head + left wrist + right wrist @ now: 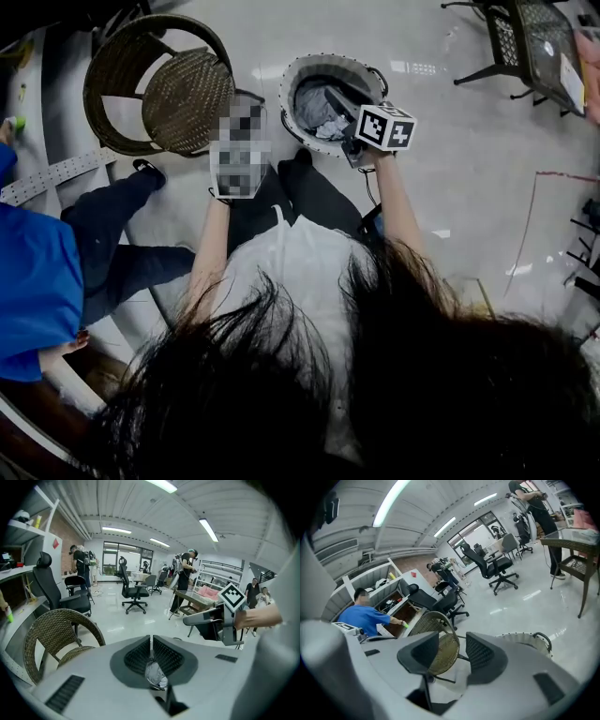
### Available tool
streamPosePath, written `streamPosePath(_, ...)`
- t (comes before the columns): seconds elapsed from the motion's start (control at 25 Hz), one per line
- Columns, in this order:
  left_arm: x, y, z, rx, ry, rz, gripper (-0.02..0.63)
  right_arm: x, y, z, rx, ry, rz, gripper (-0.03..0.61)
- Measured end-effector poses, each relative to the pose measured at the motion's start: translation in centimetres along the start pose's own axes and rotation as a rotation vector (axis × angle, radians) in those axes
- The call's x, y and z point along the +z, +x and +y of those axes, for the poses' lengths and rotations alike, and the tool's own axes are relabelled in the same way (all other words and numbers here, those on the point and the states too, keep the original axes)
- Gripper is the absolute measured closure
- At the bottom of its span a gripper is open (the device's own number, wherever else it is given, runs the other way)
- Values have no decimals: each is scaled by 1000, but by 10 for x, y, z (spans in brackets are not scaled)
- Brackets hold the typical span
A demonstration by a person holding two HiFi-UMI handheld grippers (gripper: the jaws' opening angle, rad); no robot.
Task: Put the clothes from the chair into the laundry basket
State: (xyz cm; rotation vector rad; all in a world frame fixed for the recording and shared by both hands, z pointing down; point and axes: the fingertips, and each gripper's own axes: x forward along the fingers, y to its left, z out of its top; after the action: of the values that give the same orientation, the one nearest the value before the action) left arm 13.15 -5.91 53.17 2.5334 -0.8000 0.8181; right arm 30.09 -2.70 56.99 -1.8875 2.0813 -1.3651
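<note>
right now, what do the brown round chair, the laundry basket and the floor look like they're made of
Brown round chair: woven wicker or rattan, matt; the open weave shows on seat and back.
Pale round laundry basket: unclear, perhaps woven cord or fabric; only a dotted rim shows.
Light grey floor: hard, polished tile or coating; bright reflections sit on it.

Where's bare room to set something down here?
Free: wicker chair seat; floor between laundry basket and black table. Crowded: basket holds clothes, right claw above it; person in blue beside the chair.
</note>
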Motion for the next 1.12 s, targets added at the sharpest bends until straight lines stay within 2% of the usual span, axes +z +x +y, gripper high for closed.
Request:
streamPosePath(0.32,-6,-49,-1,59,-45,-51,583,2,-24,71,120,-77,-46,427)
streamPosePath(0.64,-24,-92,7,73,-76,-75,583,-18,-30,139,193,-149,-49,454)
streamPosePath(1.12,-56,-176,5,89,-97,-172,583,-88,-62,224,235,-203,-39,478)
